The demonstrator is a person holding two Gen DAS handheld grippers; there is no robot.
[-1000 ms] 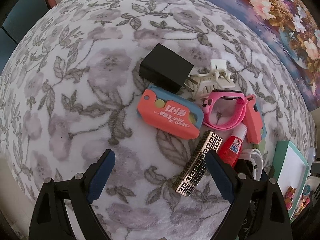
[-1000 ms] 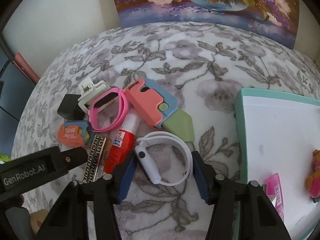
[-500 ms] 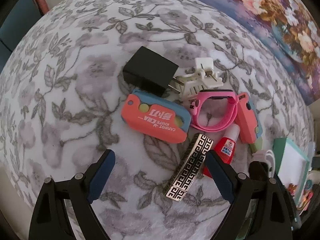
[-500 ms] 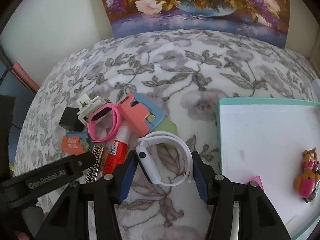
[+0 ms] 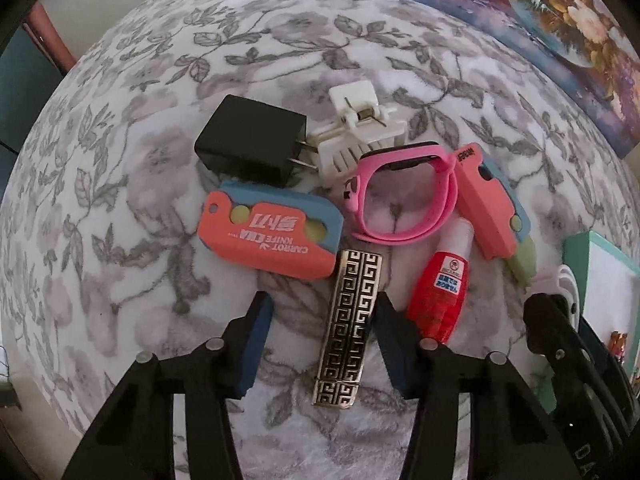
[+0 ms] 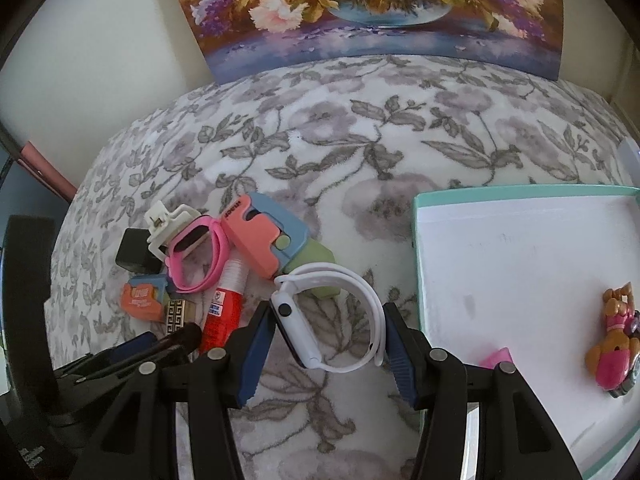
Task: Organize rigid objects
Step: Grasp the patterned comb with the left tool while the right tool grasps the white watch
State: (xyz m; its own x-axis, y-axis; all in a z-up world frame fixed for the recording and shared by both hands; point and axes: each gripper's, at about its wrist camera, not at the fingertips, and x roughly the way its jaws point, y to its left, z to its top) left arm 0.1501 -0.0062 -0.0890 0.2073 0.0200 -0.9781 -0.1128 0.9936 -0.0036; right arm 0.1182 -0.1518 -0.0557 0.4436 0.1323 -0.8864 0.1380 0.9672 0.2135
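- Step in hand, as I read it: double pick from the clutter pile on the floral cloth (image 6: 400, 128), drop target likely the teal-rimmed white tray (image 6: 416, 248).
- Left gripper (image 5: 320, 328): jaws spread wide, holding nothing. It straddles the gold Greek-key bar (image 5: 350, 328); right pad looks to touch or nearly touch the bar's edge, left pad well clear.
- Bar's long axis runs along the finger direction, far end touching the orange "Carrot Knife" toy (image 5: 272, 236), near end pointing back at the camera. Closing would pinch it across the short width — good.
- Risk: red glue bottle (image 5: 440, 292) sits just beside the right pad; could get nudged.
- Right gripper (image 6: 326, 336): also spread, empty. It brackets the white smartwatch (image 6: 328, 320), which sits just left of the tray.
- Watch lies on its side as a closed loop, face toward the left pad, band arching toward the right pad; loop's long axis runs roughly across the jaws.
- Next move calls for: squeeze both, lift straight up, carry to tray. Band may flex under the pinch, so grip near the watch body.
- Tray already holds a small dog figurine (image 6: 616, 336) and a pink item (image 6: 496, 358).
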